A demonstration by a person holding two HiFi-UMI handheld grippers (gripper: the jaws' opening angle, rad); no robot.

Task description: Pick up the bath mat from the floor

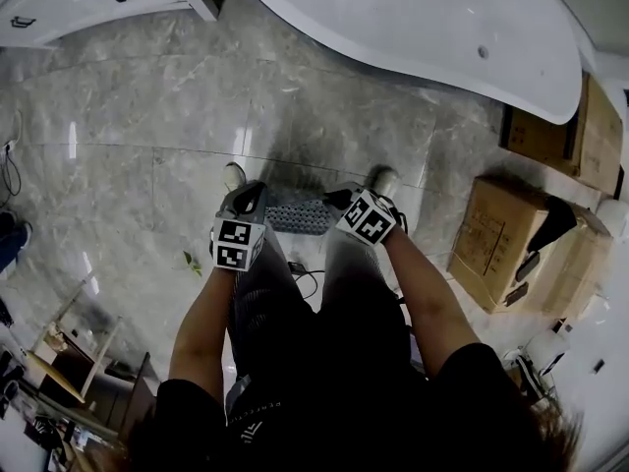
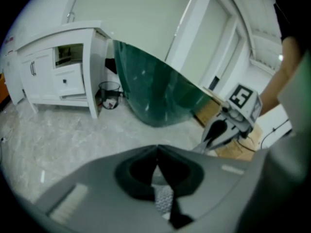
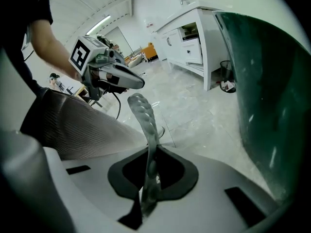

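Grey bath mat [image 1: 300,214] held taut above the tiled floor [image 1: 147,165].
The left gripper [image 1: 252,205] has its jaws pressed shut on one edge of the perforated mat, which spans across in front of the person's legs. The right gripper [image 1: 346,203] pinches the opposite edge between its closed jaws. A white bathtub [image 1: 432,28] stands beyond, and a cardboard box [image 1: 501,239] at right.

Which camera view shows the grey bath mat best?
The head view: the bath mat spans between the left hand-held gripper and the right hand-held gripper, its dotted face open to view. The left gripper view shows only a small patch pinched in its jaws. The right gripper view shows it edge-on, a thin strip.
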